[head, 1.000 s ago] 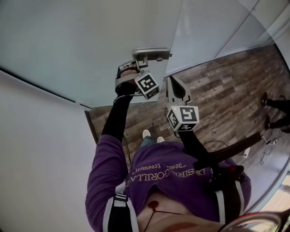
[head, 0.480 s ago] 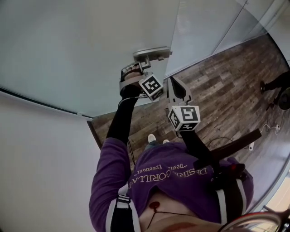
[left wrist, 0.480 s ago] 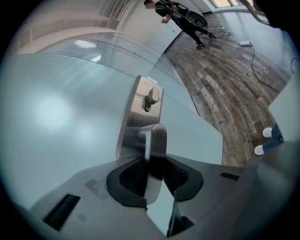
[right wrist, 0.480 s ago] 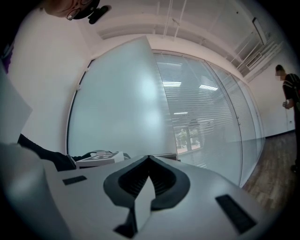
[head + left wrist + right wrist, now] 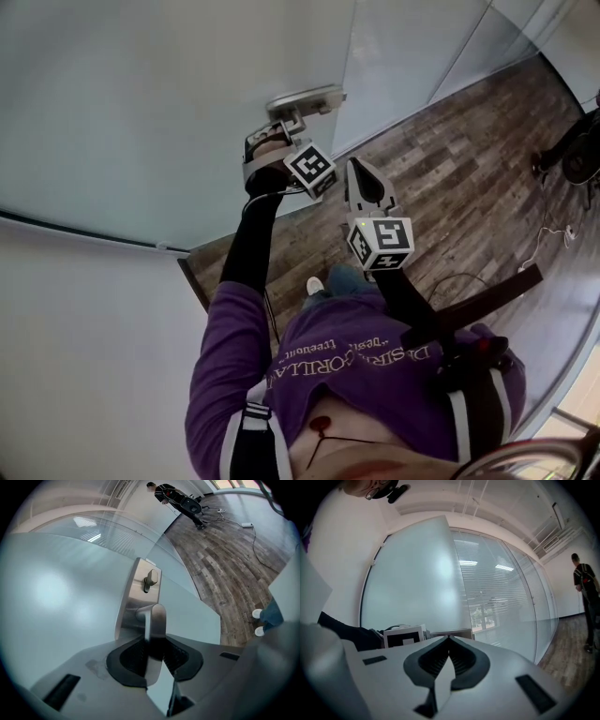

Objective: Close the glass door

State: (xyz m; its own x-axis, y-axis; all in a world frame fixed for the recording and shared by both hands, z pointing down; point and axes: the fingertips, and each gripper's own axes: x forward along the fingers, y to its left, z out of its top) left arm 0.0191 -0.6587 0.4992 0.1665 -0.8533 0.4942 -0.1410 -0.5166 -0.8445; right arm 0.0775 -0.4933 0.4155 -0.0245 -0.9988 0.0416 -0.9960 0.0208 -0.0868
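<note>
We see the left gripper (image 5: 153, 644) clamped on the silver lever handle (image 5: 155, 617) of the frosted glass door (image 5: 56, 597), frame centre. Right gripper (image 5: 449, 638) jaws together.

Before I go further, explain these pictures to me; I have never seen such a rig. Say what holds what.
No robot here: a person holds a two-jaw gripper in each hand. One camera sits on the person's head, looking down; one rides on each gripper, looking along its jaws. The left gripper is clamped on the metal handle of the frosted glass door. The right gripper is shut and empty, beside it. Below lies a wooden floor.
</note>
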